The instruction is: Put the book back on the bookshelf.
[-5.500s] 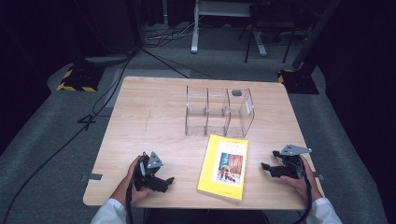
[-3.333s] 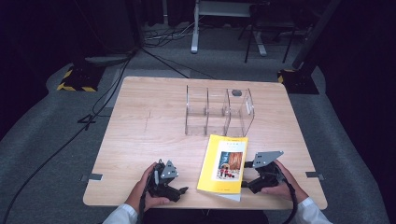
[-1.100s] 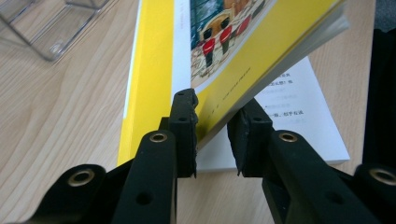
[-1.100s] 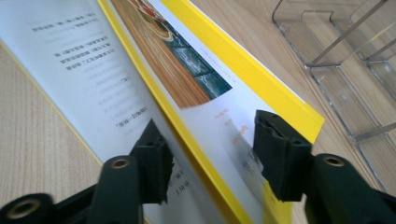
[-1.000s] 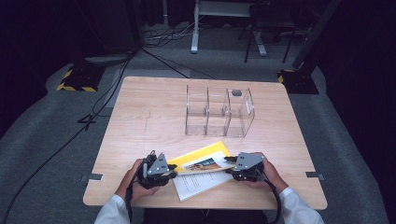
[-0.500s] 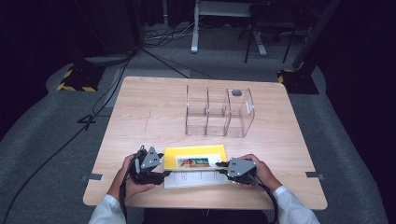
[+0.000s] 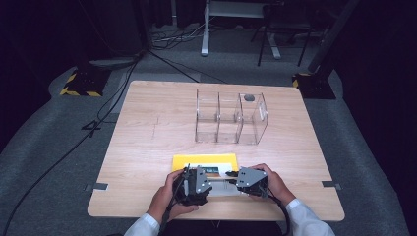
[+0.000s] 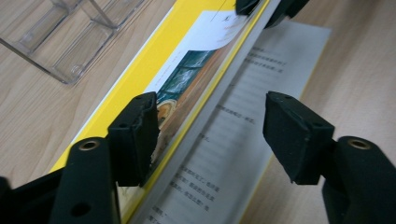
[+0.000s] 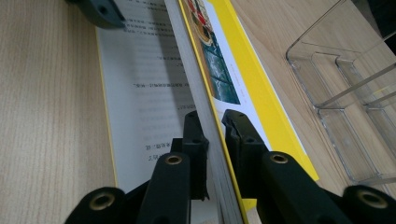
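The person wears white sleeves, the left cuff at about seven o'clock and the right cuff at about five. Each hand carries a black gripper topped by a grey three-cornered plate — the left gripper, the right gripper. A dark cable trails from the right one. The jaws are matt black blocks on black arms, each arm set with a brass-ringed hole.

Bare tabletop on the left and far right, clear acrylic organizer blocking the centre back, open yellow book lying across the near middle, narrow wood strip between book and organizer
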`<state>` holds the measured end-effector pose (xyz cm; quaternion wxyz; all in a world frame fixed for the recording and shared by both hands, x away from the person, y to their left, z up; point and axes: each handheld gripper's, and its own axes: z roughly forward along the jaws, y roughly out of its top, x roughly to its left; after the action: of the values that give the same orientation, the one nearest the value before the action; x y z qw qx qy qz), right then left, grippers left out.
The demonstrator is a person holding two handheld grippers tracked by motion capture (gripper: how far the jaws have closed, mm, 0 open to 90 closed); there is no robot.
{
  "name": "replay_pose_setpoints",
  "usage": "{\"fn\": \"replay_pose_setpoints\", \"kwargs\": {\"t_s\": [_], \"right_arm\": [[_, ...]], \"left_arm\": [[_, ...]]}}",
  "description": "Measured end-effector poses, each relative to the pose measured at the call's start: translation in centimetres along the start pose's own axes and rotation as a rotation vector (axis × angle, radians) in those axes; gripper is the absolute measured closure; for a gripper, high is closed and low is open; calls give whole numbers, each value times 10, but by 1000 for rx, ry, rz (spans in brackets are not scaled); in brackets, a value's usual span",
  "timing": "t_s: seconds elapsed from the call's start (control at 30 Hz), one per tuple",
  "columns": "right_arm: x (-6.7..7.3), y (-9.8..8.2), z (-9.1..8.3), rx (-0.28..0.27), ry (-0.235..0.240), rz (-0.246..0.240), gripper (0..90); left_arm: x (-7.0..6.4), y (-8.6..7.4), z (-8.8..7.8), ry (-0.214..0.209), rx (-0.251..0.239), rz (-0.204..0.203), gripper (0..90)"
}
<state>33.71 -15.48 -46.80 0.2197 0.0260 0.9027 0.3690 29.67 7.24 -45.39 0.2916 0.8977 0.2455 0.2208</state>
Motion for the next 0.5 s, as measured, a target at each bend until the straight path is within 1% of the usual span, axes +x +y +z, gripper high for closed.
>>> {"fn": "replay_pose_setpoints", "kwargs": {"t_s": [0.03,0.07,0.1,0.13,0.17,0.2,0.23,0.3,0.33,0.37,0.4,0.43,0.47,0.5], "right_arm": [[0,0,0,-1,1,4,790],[-1,0,0,-4,5,11,785],[-1,-1,0,-6,10,20,779],[-1,-1,0,-8,16,21,773],[-2,-2,1,-16,20,27,756],[-2,-2,1,-16,20,27,756],[-3,-5,0,-59,16,54,696],[-7,-10,0,-58,-1,68,624],[-11,-13,-1,-58,3,91,625],[-15,-17,-1,-71,13,119,624],[-15,-17,-1,-71,13,119,624],[-23,-24,-3,-93,23,159,661],[-25,-26,-4,-117,30,152,689],[-26,-25,-5,-131,26,128,709]], "left_arm": [[1,-1,2,12,9,7,420],[1,-1,2,12,9,7,463],[4,-5,3,57,37,16,520],[5,-8,3,78,40,19,594],[8,-11,2,63,33,17,656],[8,-11,2,63,33,17,674],[12,-17,2,35,7,22,688],[14,-21,1,17,-4,26,713],[14,-21,1,17,-4,26,716],[18,-24,-1,0,-19,25,718],[18,-24,-1,0,-19,25,724],[24,-27,-4,-23,-39,5,729],[27,-27,-4,-34,-50,-4,730],[29,-28,-5,-43,-51,-10,730]]}}
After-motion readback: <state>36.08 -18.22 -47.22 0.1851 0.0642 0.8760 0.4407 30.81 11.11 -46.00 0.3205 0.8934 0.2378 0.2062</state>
